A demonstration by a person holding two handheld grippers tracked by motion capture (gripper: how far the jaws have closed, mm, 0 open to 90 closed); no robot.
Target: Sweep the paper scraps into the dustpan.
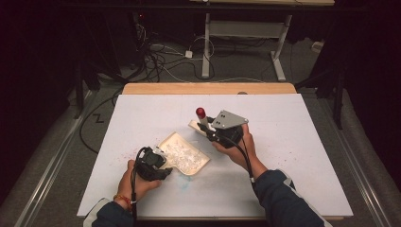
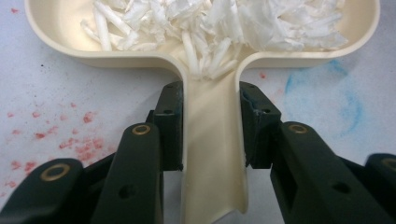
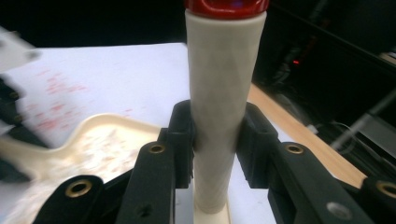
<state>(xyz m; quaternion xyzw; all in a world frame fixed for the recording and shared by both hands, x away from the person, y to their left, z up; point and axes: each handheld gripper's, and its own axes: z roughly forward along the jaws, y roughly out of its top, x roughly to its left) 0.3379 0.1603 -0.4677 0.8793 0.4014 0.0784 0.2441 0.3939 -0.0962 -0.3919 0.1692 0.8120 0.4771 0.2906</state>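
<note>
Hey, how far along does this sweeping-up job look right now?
Mostly done, it seems: white shreds are piled in the cream dustpan. In hand: the left claw is clamped on the dustpan's handle, and the right claw grips the red-capped brush handle. Left: probably emptying the pan; the red and blue marks on the table look like stains.

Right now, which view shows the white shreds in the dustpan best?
The left gripper view: the white shreds sit close and sharp in the dustpan. The high view shows them small; the right gripper view blurs them.
</note>
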